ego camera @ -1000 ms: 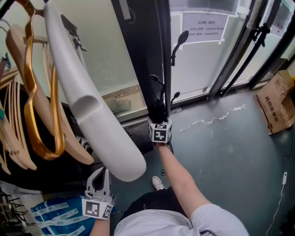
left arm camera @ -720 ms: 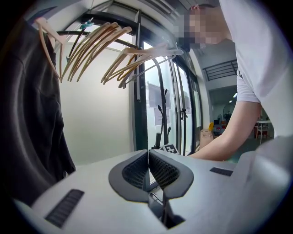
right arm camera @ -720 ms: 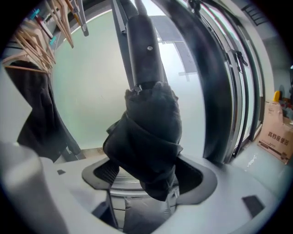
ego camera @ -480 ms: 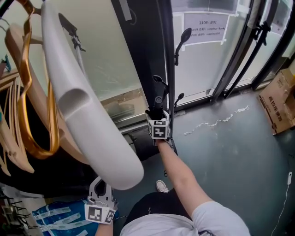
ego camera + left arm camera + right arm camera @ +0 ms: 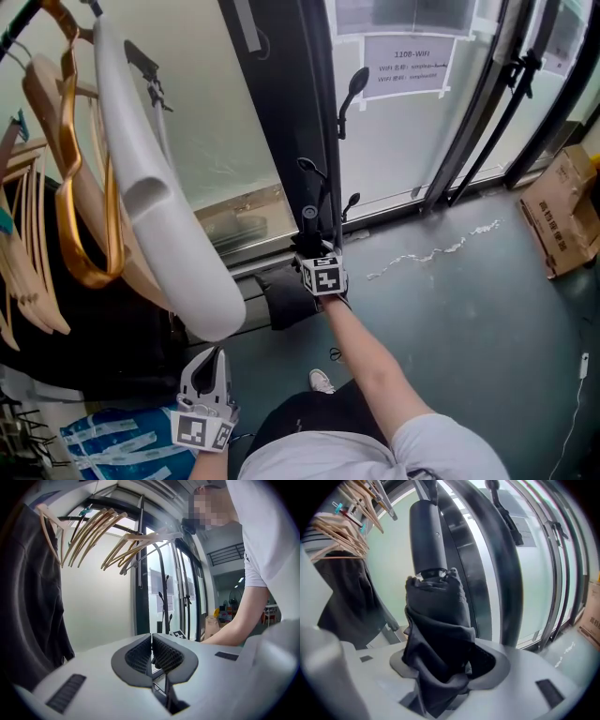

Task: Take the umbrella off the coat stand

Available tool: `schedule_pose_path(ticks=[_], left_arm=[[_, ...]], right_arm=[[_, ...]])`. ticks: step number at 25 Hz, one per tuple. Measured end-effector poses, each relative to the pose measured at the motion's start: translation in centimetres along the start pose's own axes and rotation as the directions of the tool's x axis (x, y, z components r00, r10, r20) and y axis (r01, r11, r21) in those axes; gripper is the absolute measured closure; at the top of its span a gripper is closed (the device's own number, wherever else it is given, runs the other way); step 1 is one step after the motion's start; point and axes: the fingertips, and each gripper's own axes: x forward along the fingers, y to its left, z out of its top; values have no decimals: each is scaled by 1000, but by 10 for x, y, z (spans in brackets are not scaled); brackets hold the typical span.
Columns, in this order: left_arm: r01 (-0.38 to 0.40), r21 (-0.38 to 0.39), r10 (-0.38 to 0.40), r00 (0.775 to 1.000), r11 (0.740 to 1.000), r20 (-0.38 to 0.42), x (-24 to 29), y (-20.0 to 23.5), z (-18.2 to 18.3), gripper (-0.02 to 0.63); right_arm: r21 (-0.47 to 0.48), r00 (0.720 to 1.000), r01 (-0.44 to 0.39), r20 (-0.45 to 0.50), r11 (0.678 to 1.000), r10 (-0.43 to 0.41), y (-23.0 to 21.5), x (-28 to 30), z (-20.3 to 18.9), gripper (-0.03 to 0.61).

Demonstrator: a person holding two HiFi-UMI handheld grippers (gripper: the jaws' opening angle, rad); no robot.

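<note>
Right gripper (image 5: 315, 240) was out at arm's length, against the stand (image 5: 323, 141). Left gripper (image 5: 208, 367) was low and near the body, well apart from the stand.

- Umbrella (image 5: 436, 620): folded, black, straight ahead of the right gripper and already between its jaws. It hung close beside the stand's pole (image 5: 497, 573), on the pole's left in the right gripper view.
- Long axis: upright, about parallel to the pole. Handle (image 5: 427, 536) up, with bunched cloth below it dropping through the jaw gap. The jaws crossed this axis low on the cloth, under the handle.
- Right gripper (image 5: 443, 660): jaws had just been closing, now partway in and pinching the cloth. Fabric filled most of the gap and lapped over the left pad. The grip looked to be on loose folds rather than the shaft.
- Left gripper (image 5: 152, 656): jaws drawn together to a thin slit, nothing in them. It pointed toward the stand from the near left, under the hangers (image 5: 84, 187).
- Nearer hand: the right, clearly. The left looked to have no part in the pull.
- Hidden: what the umbrella hung by. The handle's top ran out of the right gripper view, and the head view showed only a dark shape at the pole above the gripper.

Judgement: the next move would run along the long axis, up to free the top and then back toward the near side, away from the pole. Risk: the cloth slipping or the folds pulling out.
</note>
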Motion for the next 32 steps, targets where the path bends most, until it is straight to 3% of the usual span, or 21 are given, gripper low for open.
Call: schedule_pose_path(ticks=[6, 17, 32], left_arm=[[-6, -7, 6, 1000, 1000, 5, -3, -12, 1, 586], [-16, -44, 18, 999, 999, 36, -2, -33, 14, 586], [-70, -58, 76, 989, 996, 127, -1, -46, 51, 586]], right_arm=[[-22, 999, -36, 17, 999, 37, 10, -19, 4, 319], [-95, 992, -76, 91, 993, 85, 23, -59, 55, 322], [-204, 987, -124, 80, 971, 143, 33, -113, 86, 322]])
